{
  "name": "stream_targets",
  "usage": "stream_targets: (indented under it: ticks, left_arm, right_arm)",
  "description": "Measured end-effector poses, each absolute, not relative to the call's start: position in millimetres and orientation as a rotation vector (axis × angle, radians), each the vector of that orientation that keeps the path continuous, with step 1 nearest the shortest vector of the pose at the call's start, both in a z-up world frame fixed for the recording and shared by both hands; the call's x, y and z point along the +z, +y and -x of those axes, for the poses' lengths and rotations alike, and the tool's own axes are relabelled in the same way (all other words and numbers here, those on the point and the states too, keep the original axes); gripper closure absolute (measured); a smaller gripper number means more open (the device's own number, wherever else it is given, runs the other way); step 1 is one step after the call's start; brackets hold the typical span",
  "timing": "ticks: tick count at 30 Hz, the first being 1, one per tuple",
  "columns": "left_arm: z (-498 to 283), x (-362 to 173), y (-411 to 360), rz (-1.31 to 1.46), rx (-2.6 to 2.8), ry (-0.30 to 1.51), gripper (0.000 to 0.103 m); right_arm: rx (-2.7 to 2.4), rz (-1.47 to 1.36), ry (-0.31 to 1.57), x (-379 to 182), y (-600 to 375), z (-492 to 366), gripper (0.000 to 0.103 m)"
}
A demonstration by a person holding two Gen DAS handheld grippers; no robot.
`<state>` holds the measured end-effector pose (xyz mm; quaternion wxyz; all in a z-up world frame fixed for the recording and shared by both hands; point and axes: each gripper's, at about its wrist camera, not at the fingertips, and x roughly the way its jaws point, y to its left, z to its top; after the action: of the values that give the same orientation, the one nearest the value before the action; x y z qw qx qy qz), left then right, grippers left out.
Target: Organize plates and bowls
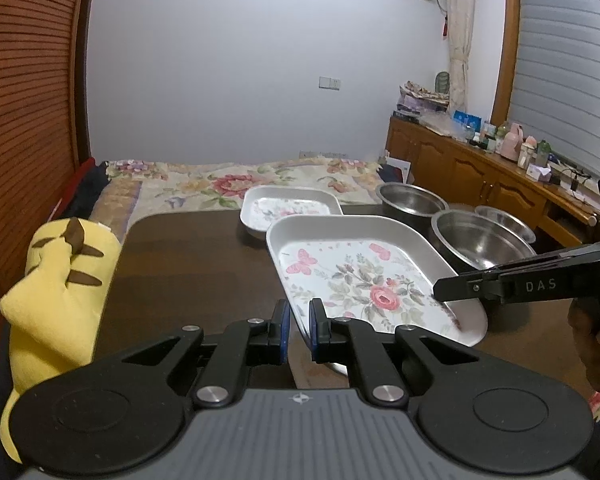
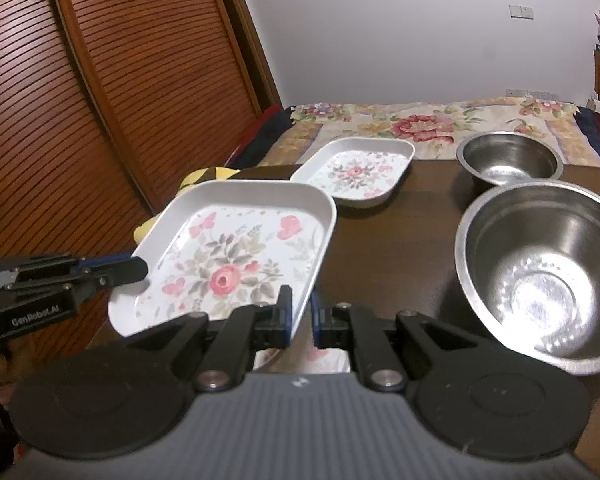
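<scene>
Both tongs, left [image 1: 298, 330] and right [image 2: 302, 316], clamped on near plate [image 2: 236, 256] rim; keep level, lower squarely onto far plate [image 2: 356, 168].

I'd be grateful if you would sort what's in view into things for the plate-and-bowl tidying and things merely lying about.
For the job: near floral plate, held by left gripper and right gripper; far floral plate; steel bowls.

Lying about: yellow plush toy; bottles on the sideboard; bedspread.
</scene>
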<state>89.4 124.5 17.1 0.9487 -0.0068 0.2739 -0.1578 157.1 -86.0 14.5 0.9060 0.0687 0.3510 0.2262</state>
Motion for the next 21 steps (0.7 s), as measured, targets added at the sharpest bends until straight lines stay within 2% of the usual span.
stream_targets:
  ticks: [21]
  left_arm:
    - [-63.5, -8.7, 116.3, 0.029, -0.347, 0.6, 0.093]
  right_arm:
    - [0.448, -0.124, 0.757, -8.0, -96.8, -125.6, 0.092]
